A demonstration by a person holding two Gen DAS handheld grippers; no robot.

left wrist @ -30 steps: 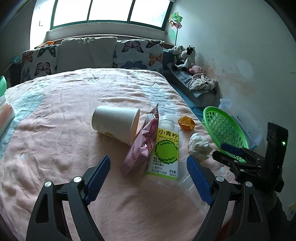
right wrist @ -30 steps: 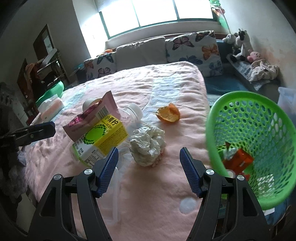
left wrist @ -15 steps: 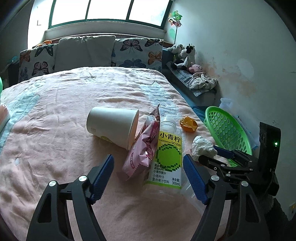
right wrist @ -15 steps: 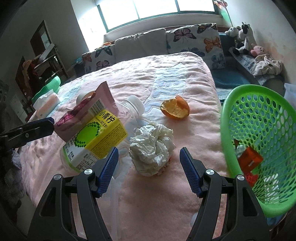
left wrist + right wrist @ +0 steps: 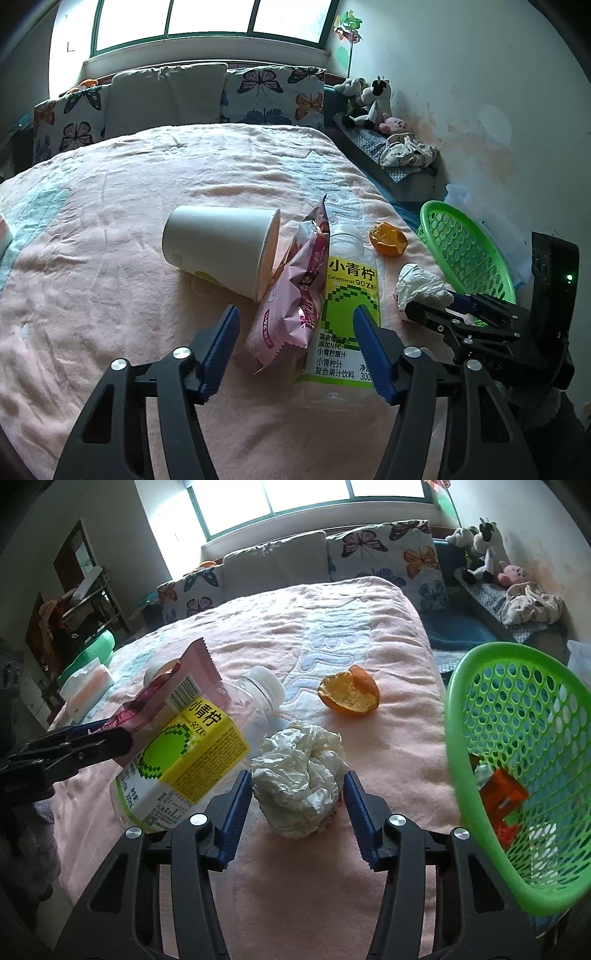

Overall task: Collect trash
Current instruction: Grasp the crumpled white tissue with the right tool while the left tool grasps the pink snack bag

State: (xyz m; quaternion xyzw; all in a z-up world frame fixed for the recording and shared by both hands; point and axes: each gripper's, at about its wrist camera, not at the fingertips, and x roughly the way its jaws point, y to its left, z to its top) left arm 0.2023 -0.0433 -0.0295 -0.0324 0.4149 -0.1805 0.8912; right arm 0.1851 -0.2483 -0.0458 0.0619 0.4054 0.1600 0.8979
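Observation:
A pink snack wrapper (image 5: 291, 306) leans on a clear bottle with a yellow-green label (image 5: 349, 306) on the pink bedspread. My left gripper (image 5: 295, 312) straddles the wrapper and the bottle's edge; its jaws are closing, with a gap still at the left pad. A crumpled white paper ball (image 5: 299, 775) sits between the pads of my right gripper (image 5: 298, 775). Those jaws are closing too, the pads at the ball's sides without squashing it. A white paper cup (image 5: 221, 251) lies on its side. An orange peel (image 5: 349, 696) lies beyond the ball.
A green mesh basket (image 5: 454, 738) hangs off the bed's right edge with an orange carton (image 5: 502, 797) inside. A tissue pack (image 5: 88, 686) lies at the far left. Butterfly pillows (image 5: 273, 96) line the headboard; plush toys (image 5: 369, 103) sit by the wall.
Both grippers have moved forward and down toward the trash. The left jaws have narrowed around the wrapper and bottle, the right jaws around the paper ball.

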